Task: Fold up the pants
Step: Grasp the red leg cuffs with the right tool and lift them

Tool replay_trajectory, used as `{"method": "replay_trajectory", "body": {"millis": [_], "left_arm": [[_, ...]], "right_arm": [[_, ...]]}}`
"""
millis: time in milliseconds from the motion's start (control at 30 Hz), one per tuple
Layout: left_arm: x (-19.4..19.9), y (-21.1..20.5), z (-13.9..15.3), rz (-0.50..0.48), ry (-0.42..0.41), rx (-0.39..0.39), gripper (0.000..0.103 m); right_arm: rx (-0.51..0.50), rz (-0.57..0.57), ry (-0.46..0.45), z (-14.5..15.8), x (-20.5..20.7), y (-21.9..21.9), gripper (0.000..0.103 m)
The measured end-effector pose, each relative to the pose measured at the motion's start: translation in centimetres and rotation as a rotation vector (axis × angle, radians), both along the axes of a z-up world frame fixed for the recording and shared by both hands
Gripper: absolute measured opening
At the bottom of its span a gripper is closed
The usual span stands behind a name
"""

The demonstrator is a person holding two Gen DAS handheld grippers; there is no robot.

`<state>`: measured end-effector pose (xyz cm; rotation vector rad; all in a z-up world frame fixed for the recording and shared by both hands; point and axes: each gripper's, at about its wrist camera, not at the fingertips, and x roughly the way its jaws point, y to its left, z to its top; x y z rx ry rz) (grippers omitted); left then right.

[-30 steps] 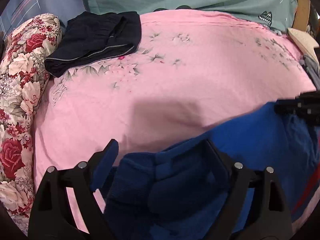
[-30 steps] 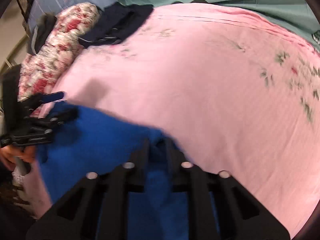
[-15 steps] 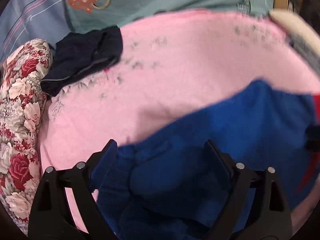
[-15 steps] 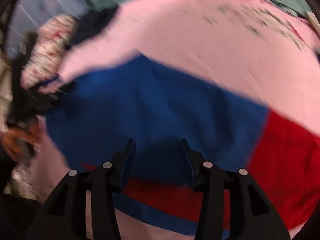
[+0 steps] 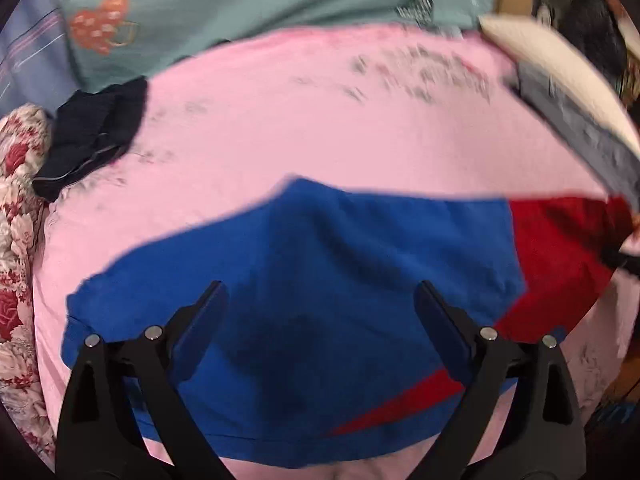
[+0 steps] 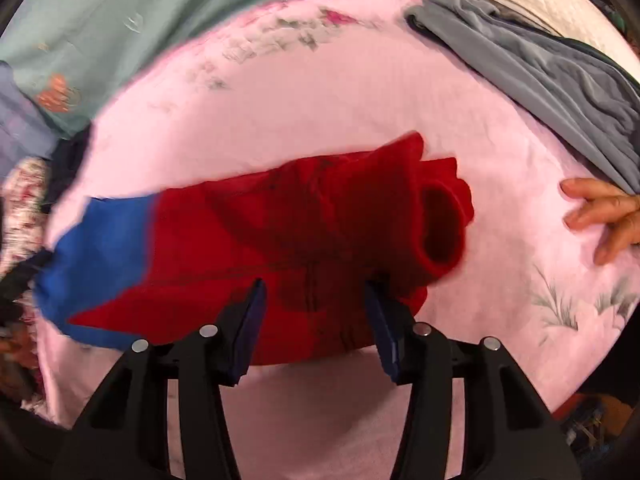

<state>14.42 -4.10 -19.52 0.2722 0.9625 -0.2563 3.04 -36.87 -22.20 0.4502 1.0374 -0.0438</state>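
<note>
Blue and red pants lie spread across a pink bedsheet, blue part to the left, red part to the right. They look like soft, light fleece that will sag and crease when lifted, so the best hold is probably a bunched hem or the waist edge, not the flat middle.

The left tool hangs over the blue cloth, jaws wide apart, gripping nothing. The right tool sits over the red cloth; its jaws have just been opening and the pads do not pinch the fabric.

The left view alone shows a dark folded garment beside a floral cushion. The right view alone shows the red leg's open cuff, grey clothes and a bare hand resting on the sheet.
</note>
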Motion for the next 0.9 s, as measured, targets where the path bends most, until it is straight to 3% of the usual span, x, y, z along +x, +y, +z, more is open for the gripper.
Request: {"method": "replay_trajectory", "body": {"millis": [33,100,167,333,433,467,500,567,600,700,767,833,867,900], "left_arm": [[-0.5,-1.8,-0.6,-0.006,0.028,0.020,0.095],[-1.4,-3.5,-0.2,-0.020,0.054,-0.036,0.095],[-2.3,-5.7,0.4,-0.050,0.054,-0.033,0.095],[-3.4,-9.2,1.0,-0.083,0.037,0.026,0.095],[-3.2,-9.5,1.0,-0.056,0.045,0.037,0.095],[-3.0,-9.5,1.0,-0.049,0.048,0.038,0.095],[-3.1,-9.6,1.0,-0.044,0.052,0.039,0.095],[-3.0,-9.8,1.0,-0.036,0.059,0.050,0.095],[-3.0,-9.9,1.1,-0.035,0.058,0.053,0.095],[-3.2,-10.1,1.5,-0.039,0.042,0.054,0.095],[-3.1,-10.3,1.3,-0.046,0.047,0.059,0.095],[-3.1,-10.3,0.9,-0.047,0.063,0.067,0.095],[-3.0,-10.2,0.9,-0.046,0.066,0.070,0.095],[-3.0,-10.1,1.0,-0.047,0.063,0.069,0.095]], "right_arm": [[0.030,0.000,-0.014,0.7,-0.4,-0.1,0.053],[0.075,-0.018,-0.106,2.6,-1.8,-1.1,0.059],[0.057,-0.072,-0.187,4.1,-3.3,-2.9,0.064],[0.091,-0.157,-0.100,1.8,-3.3,-7.5,0.064],[0.135,-0.108,-0.144,1.6,-2.6,-7.1,0.059],[0.142,-0.084,-0.143,1.5,-2.6,-6.5,0.047],[0.146,-0.059,-0.138,1.3,-1.7,-6.2,0.021],[0.103,-0.005,-0.115,1.1,-0.2,-5.7,0.006],[0.077,-0.007,-0.149,1.7,-0.4,-5.7,0.006],[0.072,-0.079,-0.224,2.3,-1.1,-6.7,0.005],[0.066,-0.119,-0.208,0.6,-1.1,-7.1,0.006],[0.061,-0.121,-0.159,-1.5,-0.2,-7.2,0.012],[0.086,-0.133,-0.154,-1.8,-0.4,-7.6,0.025],[0.106,-0.165,-0.151,-1.4,-0.8,-8.1,0.051]]}}
